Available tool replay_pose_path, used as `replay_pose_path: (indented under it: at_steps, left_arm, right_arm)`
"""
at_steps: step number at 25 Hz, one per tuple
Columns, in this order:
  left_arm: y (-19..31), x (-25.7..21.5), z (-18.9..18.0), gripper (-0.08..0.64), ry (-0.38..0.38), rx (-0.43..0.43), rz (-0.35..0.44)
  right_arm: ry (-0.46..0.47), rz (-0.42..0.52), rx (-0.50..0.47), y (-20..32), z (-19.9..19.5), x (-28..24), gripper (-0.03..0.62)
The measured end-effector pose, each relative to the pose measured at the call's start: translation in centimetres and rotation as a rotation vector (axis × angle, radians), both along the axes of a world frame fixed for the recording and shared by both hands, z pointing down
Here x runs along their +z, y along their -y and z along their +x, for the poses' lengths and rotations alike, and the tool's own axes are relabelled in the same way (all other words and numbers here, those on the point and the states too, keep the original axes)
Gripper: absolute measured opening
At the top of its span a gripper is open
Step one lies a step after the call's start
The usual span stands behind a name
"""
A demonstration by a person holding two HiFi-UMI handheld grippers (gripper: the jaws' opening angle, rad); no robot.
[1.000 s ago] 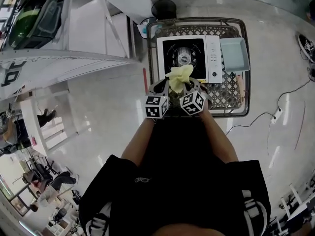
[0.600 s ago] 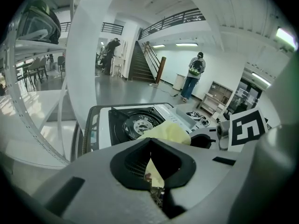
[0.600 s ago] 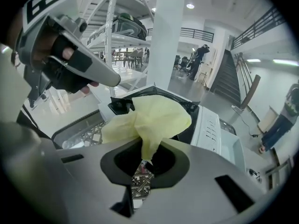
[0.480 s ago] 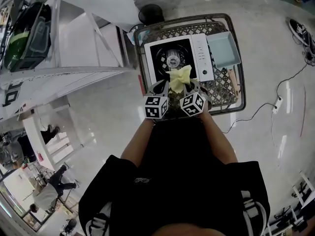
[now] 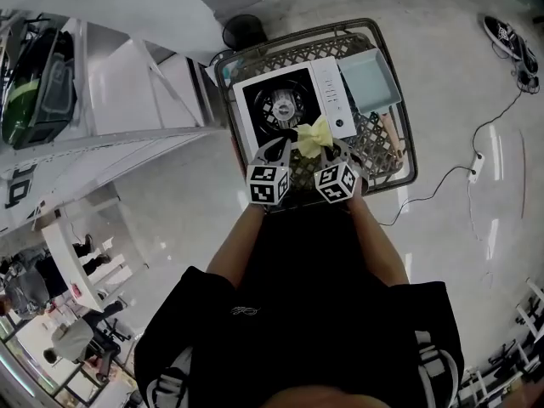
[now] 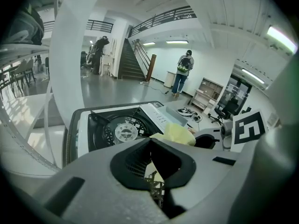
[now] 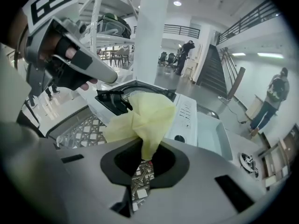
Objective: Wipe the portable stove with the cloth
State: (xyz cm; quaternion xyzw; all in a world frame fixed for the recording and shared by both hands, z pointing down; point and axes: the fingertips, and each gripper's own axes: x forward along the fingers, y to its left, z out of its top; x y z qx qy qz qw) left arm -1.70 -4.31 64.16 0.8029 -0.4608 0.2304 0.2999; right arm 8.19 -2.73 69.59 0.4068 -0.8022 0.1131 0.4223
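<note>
Starting at the left, the left tool [image 6: 155,170] is held at the near edge of the portable stove [image 5: 255,121], on the burner side. In its own view the jaws are seen drawn together, and nothing can be made out between them. The burner [image 5: 280,104] is seen beyond them.

Just right of that tool, the yellow cloth [image 5: 313,137] is bunched into a loose tuft. It is seen in front of the stove's near edge, between the burner and the white control strip [image 5: 330,99]. Whether it touches the stove's top cannot be told. Its lower end is pinched in the right tool [image 7: 142,168], whose jaws are clamped on it, and the free folds are left standing up above them. That tool is held at the stove's near edge too, below the control strip, close beside the left tool.

Right of the stove, just beside it, a pale blue tray [image 5: 370,81] is set on the same lattice table [image 5: 387,151].

The task is judged to be at its very start. The cloth has been taken up and brought to the stove, but it is not spread or pressed flat, so the whole wipe of the burner surround and the control strip is taken to be left. The cloth would first have to be lowered onto the top.
</note>
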Motion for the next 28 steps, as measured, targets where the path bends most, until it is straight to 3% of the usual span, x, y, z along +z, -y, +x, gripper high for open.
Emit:
replay_pose_path:
  at_steps: [19, 28]
  left_arm:
    - [1.1, -0.1, 3.9, 0.017, 0.002, 0.077, -0.003]
    - [2.0, -0.2, 5.0, 0.017, 0.0, 0.061, -0.002]
  right_arm:
    - [-0.002, 0.002, 0.156, 1.7, 6.8, 0.0, 0.028]
    - [-0.019, -0.003, 0.205, 2.6, 10.1, 0.0, 0.026]
